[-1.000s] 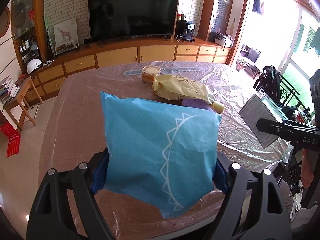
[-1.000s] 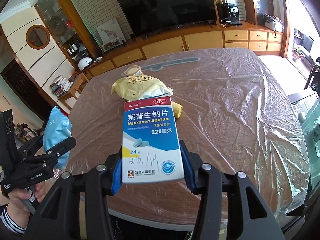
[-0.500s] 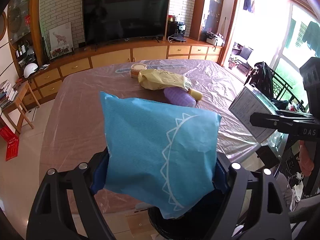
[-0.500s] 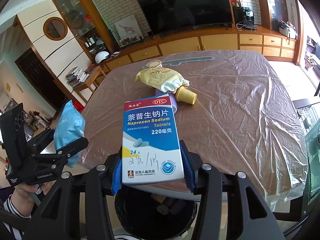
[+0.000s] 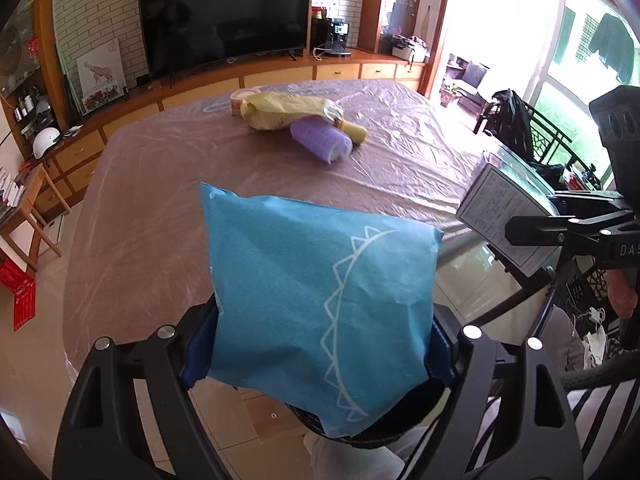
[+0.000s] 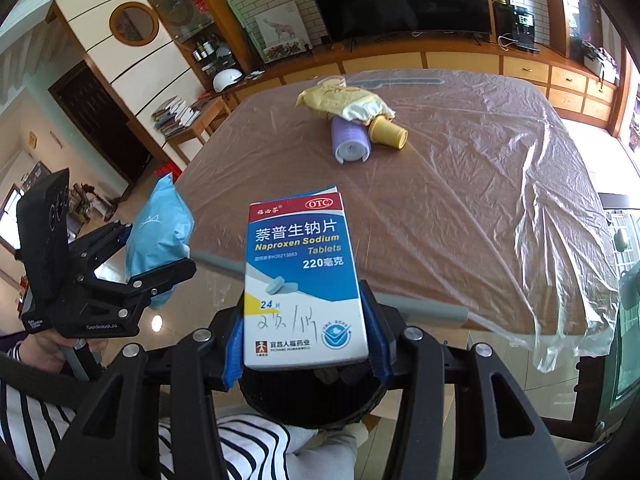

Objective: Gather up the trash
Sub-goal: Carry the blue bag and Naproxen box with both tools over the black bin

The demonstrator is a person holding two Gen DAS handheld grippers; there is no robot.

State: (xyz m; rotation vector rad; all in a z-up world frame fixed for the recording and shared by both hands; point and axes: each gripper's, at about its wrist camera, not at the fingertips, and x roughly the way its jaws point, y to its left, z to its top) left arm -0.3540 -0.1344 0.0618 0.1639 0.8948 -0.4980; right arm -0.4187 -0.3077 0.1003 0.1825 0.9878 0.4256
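Note:
A soft blue packet [image 5: 316, 292] with a white zigzag print is clamped between the pads of my left gripper [image 5: 320, 344], off the table's near edge. My right gripper [image 6: 306, 344] is shut on a blue-and-white medicine box [image 6: 304, 280]. Under both loads sits a black bin [image 6: 312, 400], whose dark rim [image 5: 400, 412] shows under the packet. From the right wrist view the left gripper [image 6: 156, 248] and its packet [image 6: 156, 224] are at the left. The left wrist view has the right gripper [image 5: 532, 216] and the box [image 5: 500, 212] at its right edge.
On the plastic-covered table [image 5: 160, 200] lie a yellow bag [image 5: 288, 114], a purple roll [image 5: 320, 142], a yellow cup [image 5: 354, 132] and a small round tub [image 5: 240, 100]. A striped sleeve [image 6: 32, 420] is at the lower left. A TV cabinet stands behind.
Both grippers have drawn back from the table, past its near edge, each still holding its item. The black bin has come into view beneath them.

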